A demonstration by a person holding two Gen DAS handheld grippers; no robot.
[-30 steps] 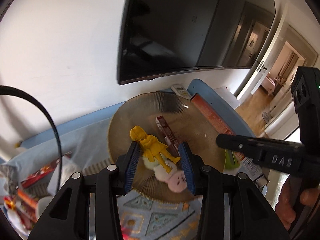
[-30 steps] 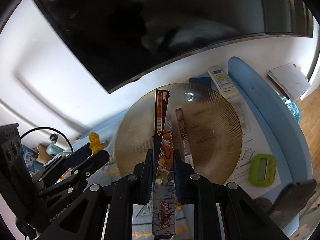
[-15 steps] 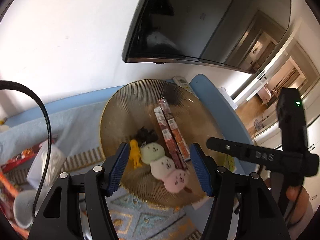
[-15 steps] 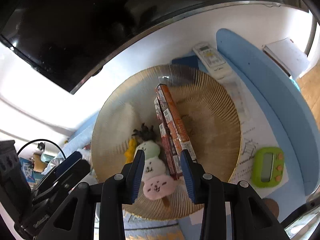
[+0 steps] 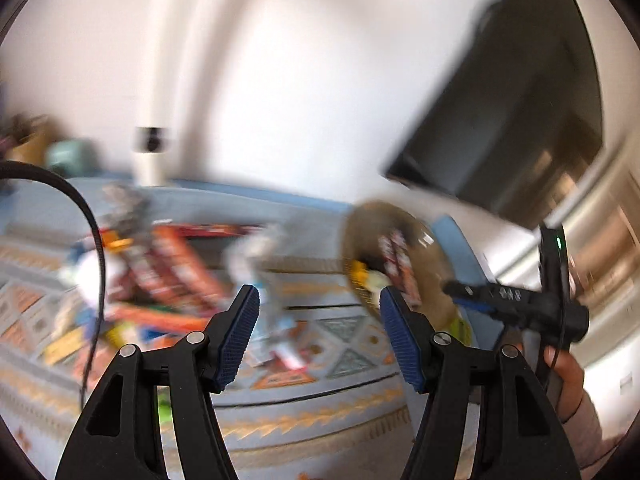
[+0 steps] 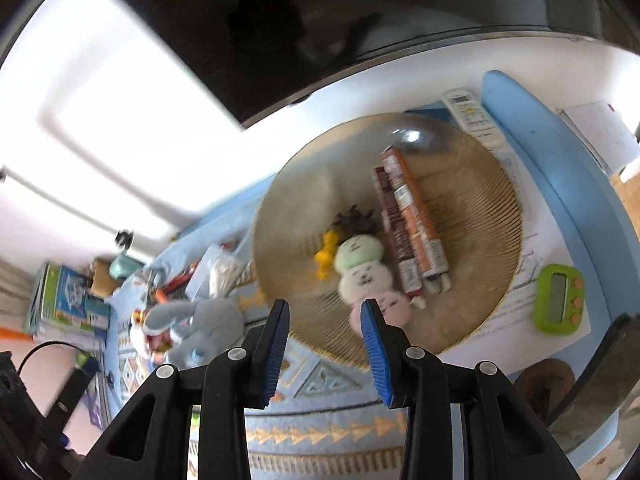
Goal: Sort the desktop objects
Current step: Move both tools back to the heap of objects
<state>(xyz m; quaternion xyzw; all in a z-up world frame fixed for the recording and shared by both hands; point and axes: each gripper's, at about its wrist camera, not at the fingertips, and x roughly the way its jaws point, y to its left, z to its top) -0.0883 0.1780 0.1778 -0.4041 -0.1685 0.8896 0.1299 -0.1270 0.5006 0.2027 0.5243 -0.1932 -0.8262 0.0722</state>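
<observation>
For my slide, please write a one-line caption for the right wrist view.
Right gripper, jaws open and empty, above a ribbed plate holding two snack boxes and small plush toys.

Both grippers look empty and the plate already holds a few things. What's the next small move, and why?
Probably bring the left gripper down over the pile of snack packets on the patterned cloth and pick one. Its jaws stand open with nothing between them, it already faces that unsorted clutter, and the plate with the two boxes and the plush toy has room left.
</observation>
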